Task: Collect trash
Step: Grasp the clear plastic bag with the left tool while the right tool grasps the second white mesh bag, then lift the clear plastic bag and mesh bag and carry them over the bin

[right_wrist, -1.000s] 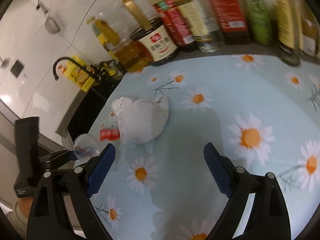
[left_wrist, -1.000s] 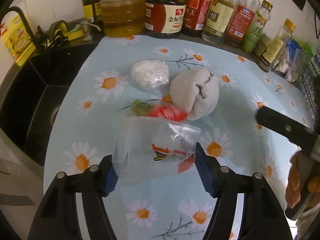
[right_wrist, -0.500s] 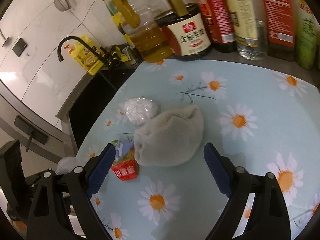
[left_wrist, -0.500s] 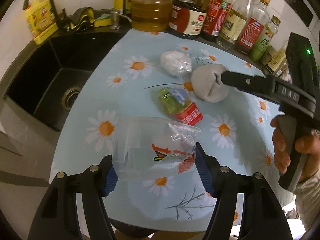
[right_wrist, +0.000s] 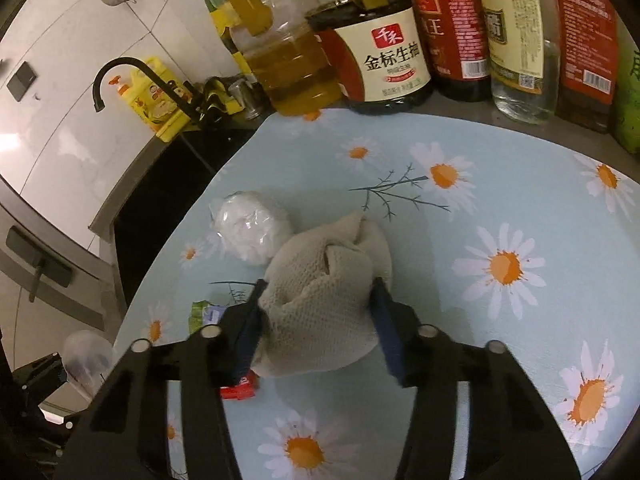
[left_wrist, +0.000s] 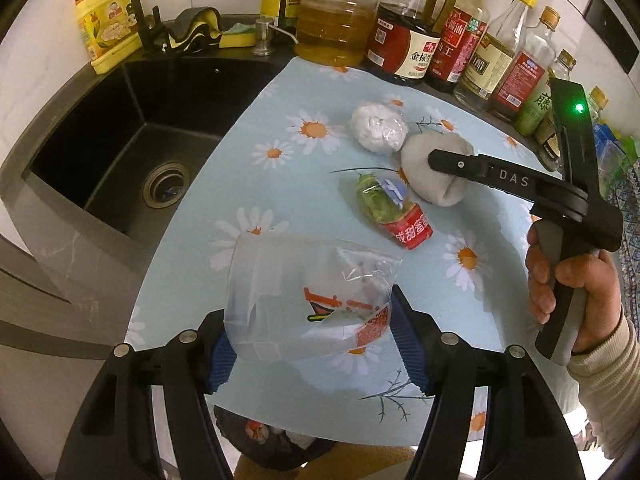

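1. Near the front edge of the daisy-print mat [left_wrist: 280, 184], the left gripper [left_wrist: 310, 344] is clamped on a clear plastic bag [left_wrist: 300, 300] lifted above the surface.
2. At mid-mat, the right gripper [right_wrist: 316, 320] has just been closing its jaws, which now squeeze the grey cloth bundle [right_wrist: 328, 292].
3. A white wrapped ball [left_wrist: 378, 130] touches the bundle's far-left side.
4. A red-and-green wrapper [left_wrist: 396, 212] lies just beside the bundle, to its near left.

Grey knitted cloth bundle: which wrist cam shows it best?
Right wrist view. The grey knitted cloth bundle sits near frame centre, knit texture and folds clear, with the right gripper jaws, which have just been closing, pressed on both sides. In the left wrist view it is smaller, farther off, and partly covered by the right gripper's finger.
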Action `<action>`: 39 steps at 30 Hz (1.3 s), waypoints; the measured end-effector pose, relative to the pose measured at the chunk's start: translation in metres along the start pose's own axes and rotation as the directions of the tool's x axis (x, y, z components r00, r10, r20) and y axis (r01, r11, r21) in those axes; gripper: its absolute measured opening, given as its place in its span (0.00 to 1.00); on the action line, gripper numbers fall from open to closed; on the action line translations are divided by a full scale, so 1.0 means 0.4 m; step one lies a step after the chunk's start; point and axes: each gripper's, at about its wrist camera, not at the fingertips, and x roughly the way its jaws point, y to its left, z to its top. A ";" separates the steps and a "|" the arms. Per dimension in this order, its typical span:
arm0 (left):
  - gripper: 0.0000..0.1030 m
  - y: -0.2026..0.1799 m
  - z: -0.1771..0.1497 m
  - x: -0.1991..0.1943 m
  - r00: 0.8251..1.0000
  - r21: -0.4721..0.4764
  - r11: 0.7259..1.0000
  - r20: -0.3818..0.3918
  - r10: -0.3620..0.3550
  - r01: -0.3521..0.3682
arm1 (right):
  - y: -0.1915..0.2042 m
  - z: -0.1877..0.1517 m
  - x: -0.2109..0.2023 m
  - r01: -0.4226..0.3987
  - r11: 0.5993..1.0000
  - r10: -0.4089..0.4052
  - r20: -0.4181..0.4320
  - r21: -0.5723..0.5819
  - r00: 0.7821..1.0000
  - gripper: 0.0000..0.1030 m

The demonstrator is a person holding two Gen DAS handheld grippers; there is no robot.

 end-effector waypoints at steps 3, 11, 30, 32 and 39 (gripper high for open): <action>0.63 0.011 0.003 0.007 1.000 0.000 1.000 -0.001 -0.017 0.017 | 0.005 -0.008 -0.012 0.017 1.000 -0.017 0.008 -0.008 1.000 0.33; 0.63 0.027 0.021 0.014 0.996 0.053 0.995 0.013 -0.089 0.089 | 0.013 -0.029 -0.073 0.038 0.997 -0.040 0.036 0.065 0.999 0.29; 0.63 0.111 0.031 -0.060 0.923 0.299 0.883 0.021 -0.385 0.361 | 0.233 -0.230 -0.326 0.281 0.909 -0.342 0.164 0.309 0.925 0.29; 0.63 0.123 0.027 -0.071 0.914 0.317 0.869 0.018 -0.406 0.380 | 0.264 -0.257 -0.342 0.291 0.897 -0.362 0.172 0.333 0.916 0.29; 0.63 0.167 -0.017 -0.109 0.881 0.378 0.811 -0.033 -0.471 0.447 | 0.400 -0.381 -0.376 0.295 0.857 -0.402 0.190 0.422 0.896 0.29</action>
